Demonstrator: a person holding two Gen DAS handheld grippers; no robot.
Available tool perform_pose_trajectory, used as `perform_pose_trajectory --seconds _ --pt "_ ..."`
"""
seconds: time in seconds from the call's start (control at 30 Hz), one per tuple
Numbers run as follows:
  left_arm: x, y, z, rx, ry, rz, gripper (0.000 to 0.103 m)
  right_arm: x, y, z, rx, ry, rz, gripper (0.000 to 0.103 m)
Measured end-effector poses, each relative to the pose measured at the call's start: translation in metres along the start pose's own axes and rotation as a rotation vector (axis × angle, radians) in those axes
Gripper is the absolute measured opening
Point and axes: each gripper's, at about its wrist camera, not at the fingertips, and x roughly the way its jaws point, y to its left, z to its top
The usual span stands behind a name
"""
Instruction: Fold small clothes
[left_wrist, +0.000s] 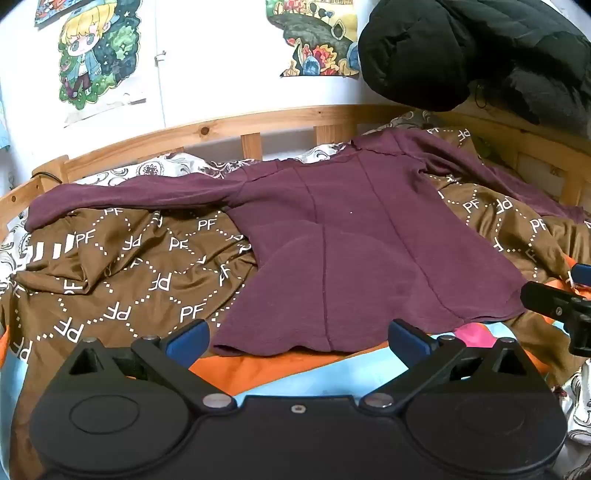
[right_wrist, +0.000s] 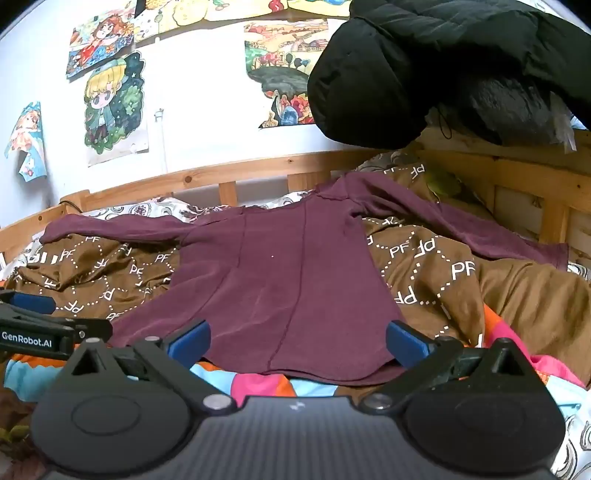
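Maroon long-sleeved top (left_wrist: 332, 251) lies spread flat on the bed, face up or back up I cannot tell, on a brown coverlet printed with "PF" letters (left_wrist: 122, 266). Taking the top as the landmark: its collar end points toward the wooden bed rail (left_wrist: 221, 129) and the wall with its cartoon posters (left_wrist: 96, 55), its two sleeves stretch out to either side over the brown coverlet, and its hem rests on a patchwork blanket of orange, pale blue and pink (left_wrist: 280, 369) at the near edge.

Just short of the hem hovers the left gripper (left_wrist: 297, 338), its blue-padded jaws spread wide with nothing between them – the pads stand either side of the hem's left half and do not press on the cloth. The right gripper (right_wrist: 297, 339) sits at the hem's right half, likewise spread wide and empty (one pad looks very close to the hem's corner, though I cannot tell whether it touches).

Beyond the top's right shoulder, a black padded jacket (right_wrist: 424, 66) hangs over the bed frame's corner.
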Motion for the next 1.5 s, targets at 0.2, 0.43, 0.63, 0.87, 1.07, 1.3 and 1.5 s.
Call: perform_pose_trajectory --seconds 0.2,0.43,0.63,0.87,1.07,1.3,1.5 --pt "0.0003 -0.0001 0.0003 -0.001 0.004 -0.004 0.102 -0.0001 0.0002 0.0001 0.001 -0.004 0.002 0.103" --pt "-0.0009 -0.0021 0.0025 -0.002 0.003 -0.004 0.102 -0.0021 0.0003 0.0005 0.000 -0.005 -0.002 0.103" --pt "-0.0009 -0.0020 0.0027 -0.003 0.003 -0.004 0.102 -0.0016 -0.0005 0.0022 0.002 -0.005 -0.002 0.103" --pt "-0.0007 -0.0013 0.0022 -0.004 0.003 -0.006 0.102 -0.0019 -0.0008 0.0016 0.002 -0.004 -0.001 0.103" --pt "-0.0009 -0.0013 0.0027 -0.005 0.002 -0.006 0.102 -0.0009 -0.0005 0.0022 0.001 -0.004 -0.002 0.103" --pt "-0.0008 -0.0010 0.0022 -0.004 0.003 -0.007 0.102 -0.0011 -0.0011 0.0028 0.002 -0.003 -0.002 0.103" --pt "-0.0008 -0.0009 0.0022 -0.005 0.002 -0.007 0.102 -0.0002 -0.0004 0.0023 0.002 -0.002 -0.002 0.103"
